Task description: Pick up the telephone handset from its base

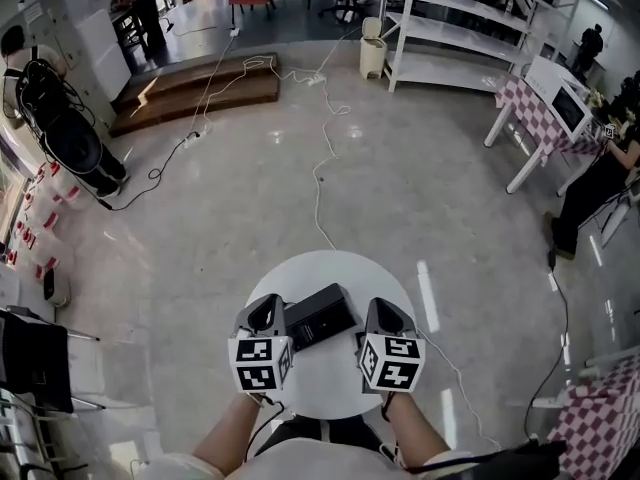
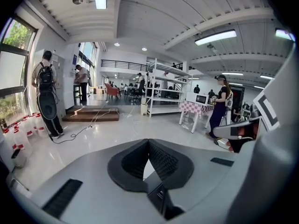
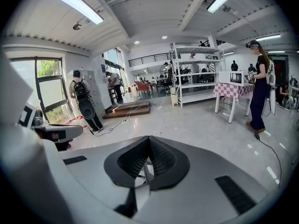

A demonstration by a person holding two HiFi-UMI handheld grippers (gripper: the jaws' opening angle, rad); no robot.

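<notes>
The left gripper (image 2: 148,143) has its jaws pressed together on nothing, and so has the right gripper (image 3: 148,140) (tips meeting, empty). Between the two grippers, the black telephone (image 1: 320,316) lies on the round white table (image 1: 335,268). Its handset and base read as one dark block. A white cable (image 1: 320,193) trails across the floor beyond.

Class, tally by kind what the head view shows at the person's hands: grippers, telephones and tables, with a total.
Grey two-jaw grippers: 2, the left gripper and the right gripper
Black telephone: 1
Round white table: 1
Total: 4
</notes>
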